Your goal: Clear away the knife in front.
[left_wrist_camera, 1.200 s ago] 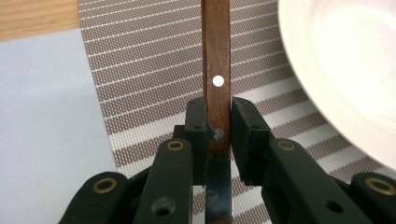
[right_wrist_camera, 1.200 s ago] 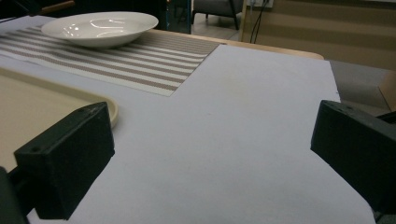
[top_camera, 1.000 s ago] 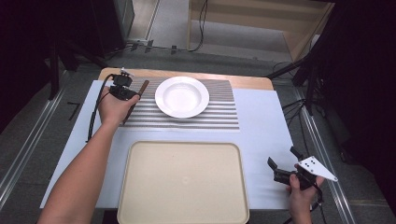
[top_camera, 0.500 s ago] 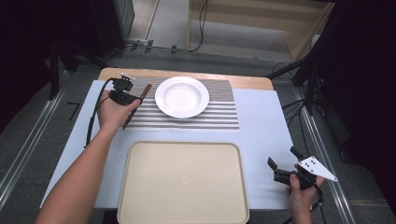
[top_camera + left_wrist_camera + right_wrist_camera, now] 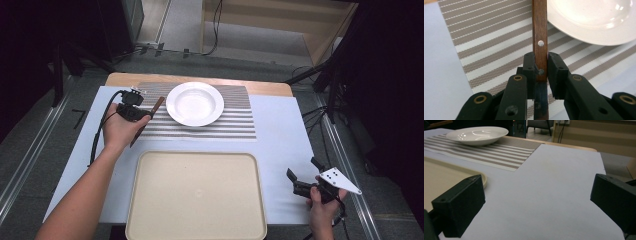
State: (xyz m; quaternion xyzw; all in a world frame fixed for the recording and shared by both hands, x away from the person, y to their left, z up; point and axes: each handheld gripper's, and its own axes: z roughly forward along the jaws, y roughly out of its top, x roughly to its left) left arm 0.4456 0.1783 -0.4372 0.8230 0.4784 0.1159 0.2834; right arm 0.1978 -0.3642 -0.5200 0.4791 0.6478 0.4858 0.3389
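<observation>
Wooden-handled knife (image 5: 540, 40), clamped in the left gripper (image 5: 541, 65) fingers, has shifted closer to the plate (image 5: 195, 103).

From my left gripper view, the wooden handle (image 5: 540, 37) runs off the top edge, its lower end hidden behind the jaws; what utensil it is, I cannot tell. The white plate (image 5: 594, 20) is cropped at upper right. In the high view, the tray (image 5: 195, 195) is cut off at the bottom edge.
</observation>
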